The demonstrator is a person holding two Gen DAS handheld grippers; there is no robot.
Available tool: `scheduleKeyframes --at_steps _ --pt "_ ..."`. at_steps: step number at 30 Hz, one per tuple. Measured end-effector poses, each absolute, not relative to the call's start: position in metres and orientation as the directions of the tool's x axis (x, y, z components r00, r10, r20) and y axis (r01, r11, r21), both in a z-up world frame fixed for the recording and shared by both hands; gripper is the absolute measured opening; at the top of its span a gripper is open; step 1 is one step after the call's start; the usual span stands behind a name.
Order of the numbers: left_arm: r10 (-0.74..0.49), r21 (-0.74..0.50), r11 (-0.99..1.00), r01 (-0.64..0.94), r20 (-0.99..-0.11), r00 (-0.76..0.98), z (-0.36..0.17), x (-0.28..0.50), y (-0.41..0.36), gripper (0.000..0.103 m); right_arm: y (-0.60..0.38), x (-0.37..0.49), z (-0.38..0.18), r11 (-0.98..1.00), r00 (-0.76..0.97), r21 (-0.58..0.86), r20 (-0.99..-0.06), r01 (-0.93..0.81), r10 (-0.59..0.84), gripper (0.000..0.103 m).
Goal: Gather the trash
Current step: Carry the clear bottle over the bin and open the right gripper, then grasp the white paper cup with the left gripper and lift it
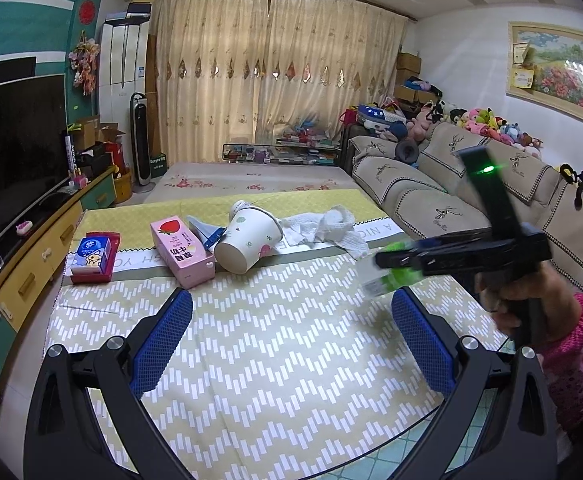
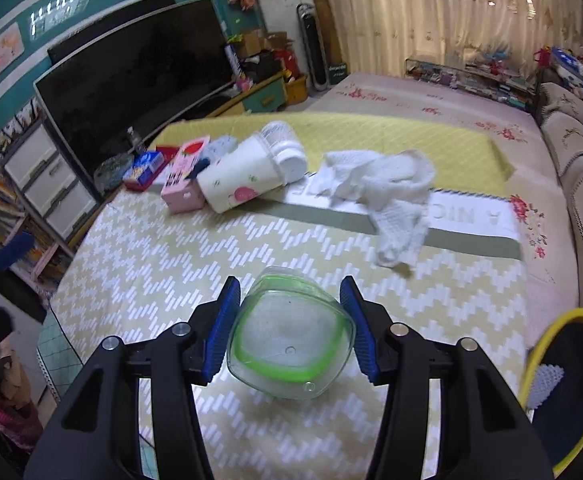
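Right jaws: clamped on a clear plastic container [image 2: 289, 336] with a green band; both blue pads are seen pressed to its sides, the right gripper [image 2: 289, 332] held above the patterned mat [image 2: 179, 240].
Left jaws: held wide apart, nothing between the blue pads; the left gripper [image 1: 291, 332] is pointed down over the mat's chevron area.
Held container, left view: seen blurred at the tip of the right gripper, at the mat's right side [image 1: 383, 276].
Right hand: a hand [image 1: 527, 300] with a pink patterned sleeve is seen on the gripper's grip.
Remaining trash, paper cup: a white paper cup [image 2: 243, 180] is lying on its side near the mat's far part, mouth toward the cameras.
Remaining trash, carton: a pink strawberry carton [image 1: 181, 250] is lying just beside the cup, on its left.
Remaining trash, packet: a red and blue packet [image 1: 93, 258] is lying further left, near the mat's edge.
Remaining trash, tissue: a crumpled white tissue [image 2: 387, 196] is spread to the right of the cup.
Bin: a yellow-rimmed bin [image 2: 563, 392] is seen at the lower right of the right wrist view, a white item inside.
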State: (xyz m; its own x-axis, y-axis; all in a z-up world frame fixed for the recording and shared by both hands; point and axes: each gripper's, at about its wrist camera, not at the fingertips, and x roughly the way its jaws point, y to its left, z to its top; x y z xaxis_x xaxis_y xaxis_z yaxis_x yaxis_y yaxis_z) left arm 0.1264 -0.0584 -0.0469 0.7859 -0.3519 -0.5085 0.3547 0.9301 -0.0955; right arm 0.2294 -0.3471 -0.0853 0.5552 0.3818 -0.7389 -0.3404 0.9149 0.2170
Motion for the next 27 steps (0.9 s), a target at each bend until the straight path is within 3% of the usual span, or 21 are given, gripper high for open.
scheduleKeyframes --at_steps 9,17,22,24,27 --pt "-0.371 -0.085 0.919 0.386 -0.52 0.769 -0.049 0.13 -0.075 0.098 -0.472 0.204 -0.075 0.978 0.663 0.202 -0.725 -0.053 0.186 0.05" --pt "-0.373 -0.076 0.914 0.399 -0.542 0.753 -0.055 0.141 -0.09 0.098 -0.58 0.202 -0.136 0.956 0.57 0.075 -0.815 0.285 -0.106 0.05" --pt "-0.35 -0.045 0.917 0.396 -0.566 0.746 -0.062 0.149 -0.094 0.098 -0.603 0.206 -0.172 0.933 0.502 0.044 -0.851 0.356 -0.151 0.052" --pt "-0.334 -0.033 0.922 0.385 -0.571 0.75 -0.062 0.153 -0.093 0.098 -0.604 0.205 -0.175 0.931 0.506 0.048 -0.849 0.363 -0.154 0.058" --pt "-0.307 -0.02 0.932 0.362 -0.574 0.759 -0.063 0.159 -0.085 0.098 -0.599 0.206 -0.17 0.934 0.522 0.025 -0.834 0.358 -0.178 0.059"
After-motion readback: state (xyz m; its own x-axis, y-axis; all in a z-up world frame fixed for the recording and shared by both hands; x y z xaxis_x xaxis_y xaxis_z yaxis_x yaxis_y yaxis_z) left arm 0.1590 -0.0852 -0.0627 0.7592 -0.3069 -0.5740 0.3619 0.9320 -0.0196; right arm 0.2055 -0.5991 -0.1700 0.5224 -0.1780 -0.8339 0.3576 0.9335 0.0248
